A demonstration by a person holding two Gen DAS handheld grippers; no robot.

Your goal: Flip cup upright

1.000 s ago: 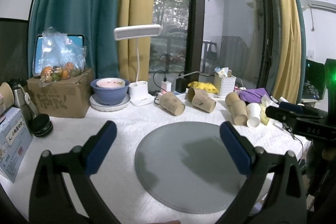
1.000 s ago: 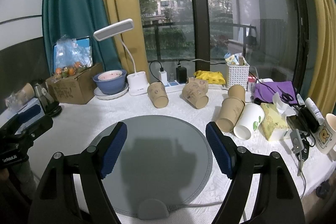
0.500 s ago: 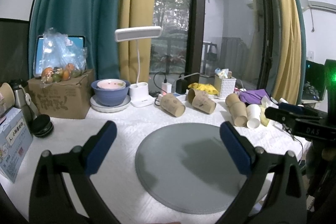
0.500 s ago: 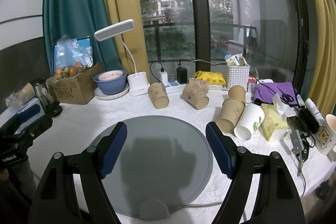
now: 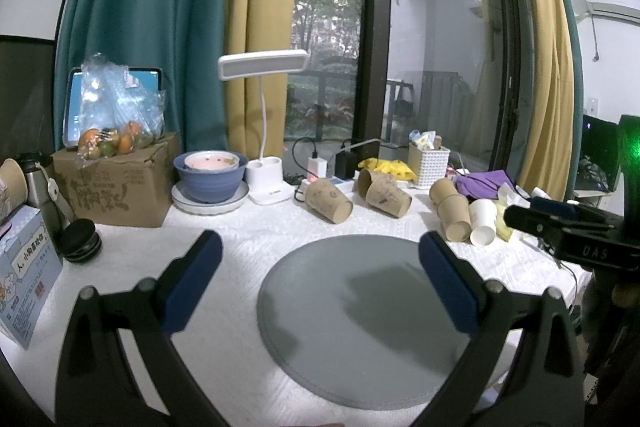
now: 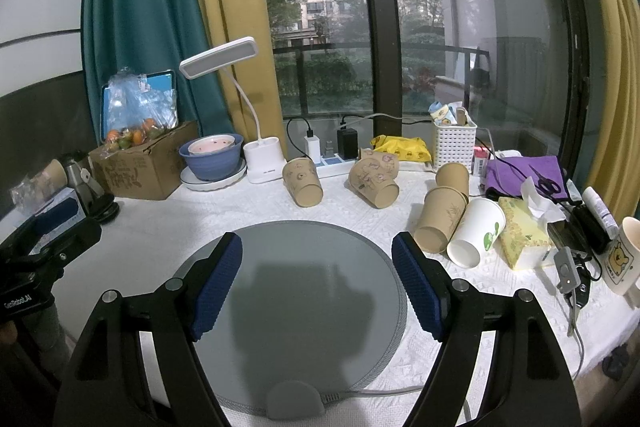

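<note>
**Paper cups on their sides along the far edge of a white-clothed table**

Along the table's (image 6: 152, 227) far edge, a blue bowl (image 6: 212, 163) sits on a white plate and holds something pink. Left of it, a cardboard box (image 6: 140, 167) carries a clear bag of oranges (image 6: 136, 131). To the right, a white lattice basket (image 6: 456, 143) holds small packets.

Several paper cups lie tipped over behind a round grey mat (image 6: 304, 291). The nearest to the mat's far edge is a brown printed cup (image 6: 303, 182), lying on its side with its long axis running from the far edge toward the camera, open mouth facing near. A second printed brown cup (image 6: 374, 183) lies to its right, mouth toward the near right. Further right, a plain brown cup (image 6: 440, 219) and a white cup (image 6: 476, 231) lie touching side by side, mouths toward the near edge. Another brown cup (image 6: 452, 177) stands just behind them.

Both tools hover above the mat, holding nothing: the left gripper (image 5: 320, 267) has its blue pads spread wide, and so does the right gripper (image 6: 316, 279).
</note>
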